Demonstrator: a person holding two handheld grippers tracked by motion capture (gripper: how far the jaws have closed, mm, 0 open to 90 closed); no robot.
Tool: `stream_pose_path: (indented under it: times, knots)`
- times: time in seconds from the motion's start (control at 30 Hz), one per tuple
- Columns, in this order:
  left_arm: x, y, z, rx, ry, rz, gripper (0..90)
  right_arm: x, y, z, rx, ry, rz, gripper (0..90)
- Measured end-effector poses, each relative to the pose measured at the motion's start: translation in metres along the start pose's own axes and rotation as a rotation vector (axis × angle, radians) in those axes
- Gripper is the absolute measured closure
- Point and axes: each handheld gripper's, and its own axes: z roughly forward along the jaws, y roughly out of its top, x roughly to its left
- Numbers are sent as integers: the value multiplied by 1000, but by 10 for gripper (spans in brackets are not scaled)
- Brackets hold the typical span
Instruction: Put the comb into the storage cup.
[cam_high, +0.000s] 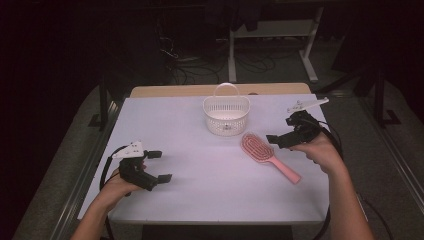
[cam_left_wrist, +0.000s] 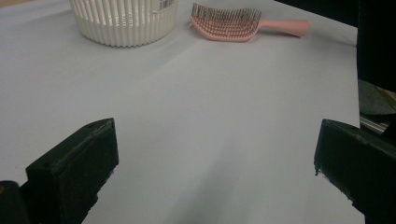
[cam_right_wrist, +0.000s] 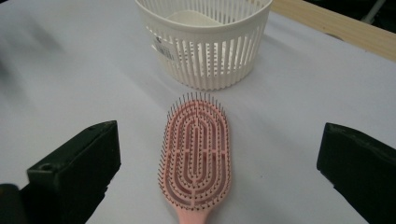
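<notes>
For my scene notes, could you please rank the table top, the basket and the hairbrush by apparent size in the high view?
1. White table top, by far the largest.
2. White slatted basket.
3. Pink hairbrush, longer than the basket is wide but slimmer, so the lower two places are close.

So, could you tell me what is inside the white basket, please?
In the right gripper view, the basket shows only its pale floor through the open top; nothing visible lies inside. The near wall covers part of the floor.
</notes>
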Motion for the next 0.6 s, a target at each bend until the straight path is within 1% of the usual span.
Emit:
stream_pose_path:
  times: [0.13,0.3,0.5,0.6]
  knots:
    - [0,0,0,-2,2,-1,0,0,0,2,16,3,-8,0]
    - [1,0,0,-1,2,2,0,2,-2,4,55,5,-10,0]
    - [0,0,-1,-1,1,3,0,3,-3,5,74,12,-15,0]
    - [0,1,-1,-2,-1,5,0,4,-3,6,92,16,-15,0]
